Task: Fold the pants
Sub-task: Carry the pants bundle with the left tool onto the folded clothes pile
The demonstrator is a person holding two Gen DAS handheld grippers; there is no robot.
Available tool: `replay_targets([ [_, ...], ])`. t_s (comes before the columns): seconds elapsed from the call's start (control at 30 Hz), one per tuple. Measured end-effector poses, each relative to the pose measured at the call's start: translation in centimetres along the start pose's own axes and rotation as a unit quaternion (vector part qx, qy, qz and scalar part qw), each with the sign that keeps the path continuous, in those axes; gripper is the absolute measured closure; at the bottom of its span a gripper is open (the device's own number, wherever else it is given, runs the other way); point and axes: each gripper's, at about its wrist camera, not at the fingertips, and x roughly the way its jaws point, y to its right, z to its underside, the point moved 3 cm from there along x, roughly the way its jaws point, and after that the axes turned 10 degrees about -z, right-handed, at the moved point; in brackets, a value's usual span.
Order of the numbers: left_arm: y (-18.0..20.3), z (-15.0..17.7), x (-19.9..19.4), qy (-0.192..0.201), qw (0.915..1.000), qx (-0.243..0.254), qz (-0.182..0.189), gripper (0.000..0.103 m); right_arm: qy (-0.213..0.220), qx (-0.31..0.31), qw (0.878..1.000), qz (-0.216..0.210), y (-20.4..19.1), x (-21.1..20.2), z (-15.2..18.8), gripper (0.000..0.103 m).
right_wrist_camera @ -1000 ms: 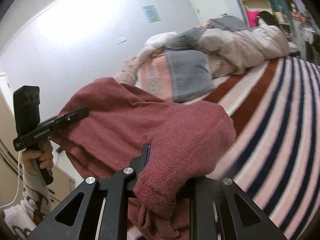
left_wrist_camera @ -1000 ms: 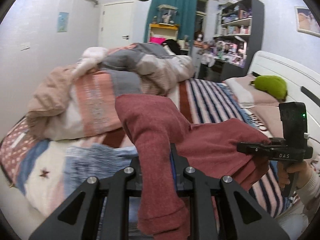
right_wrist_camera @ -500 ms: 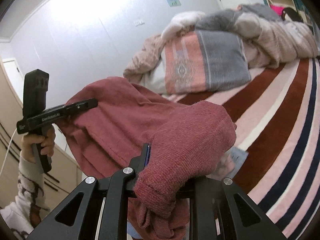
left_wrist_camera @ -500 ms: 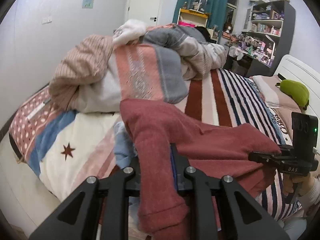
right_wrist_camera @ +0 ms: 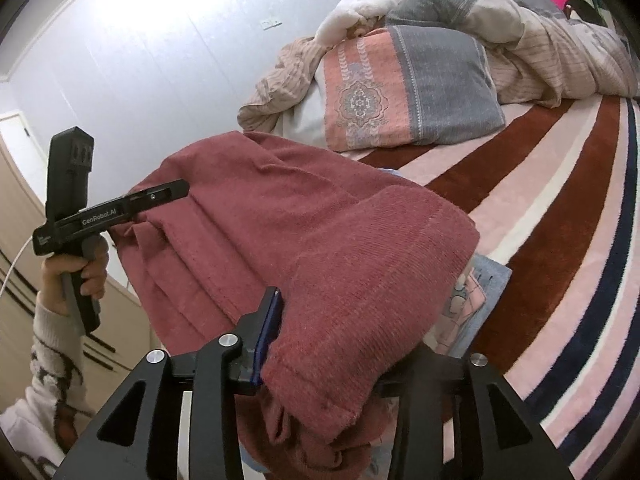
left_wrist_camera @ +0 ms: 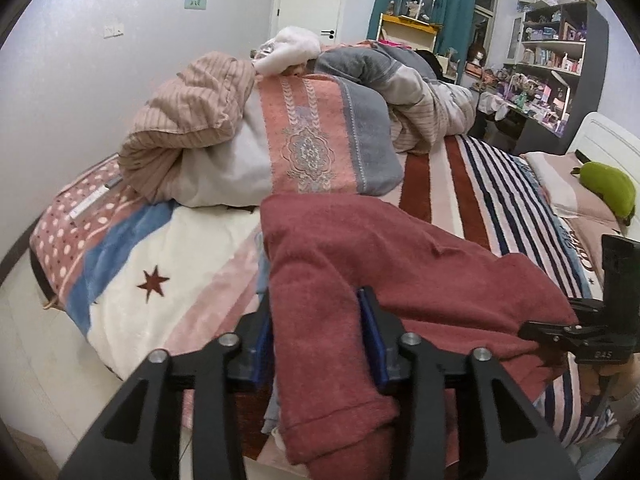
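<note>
The dark red knitted pants (left_wrist_camera: 400, 264) lie folded across the near edge of the striped bed (left_wrist_camera: 472, 184). A cuffed end hangs down between the fingers of my left gripper (left_wrist_camera: 316, 320). Its jaws are opening, and the cloth sits loosely between the blue pads. My right gripper (right_wrist_camera: 344, 320) holds the other end of the pants (right_wrist_camera: 320, 220) the same way. Its jaws are opening too, and cloth drapes over and hides its right finger. Each view shows the other gripper, hand-held, at the far end of the fold.
A heap of quilts and a pink and grey blanket (left_wrist_camera: 320, 136) fills the far side of the bed. A light blue garment (right_wrist_camera: 476, 292) lies under the pants. A green plush (left_wrist_camera: 608, 188) sits on the pillows by the white headboard. Shelves (left_wrist_camera: 560, 64) stand beyond.
Both grippers have come forward and down with the pants, which now rest lower on the bed. The fingers of both grippers stand clearly wider apart than before.
</note>
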Motion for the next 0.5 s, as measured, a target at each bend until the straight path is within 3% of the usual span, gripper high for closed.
replay_targets([
  [0.13,0.6,-0.2,-0.7,0.009,0.9997,0.012,-0.018,0.06,0.0,0.002,1.0,0.007,0.2,-0.7,0.4,0.06],
  [0.27,1.5,-0.4,-2.1,0.024,0.9979,0.03,-0.052,0.044,0.0,-0.005,1.0,0.018,-0.1,-1.7,0.7,0.058],
  [0.33,1.9,-0.4,-3.2,0.035,0.9972,0.03,-0.058,0.037,0.0,-0.012,1.0,0.026,-0.5,-2.4,1.0,0.052],
  [0.5,3.5,0.0,-5.8,0.066,0.9933,0.043,-0.085,0.028,0.006,-0.012,0.999,0.043,-0.8,-4.9,2.0,0.047],
])
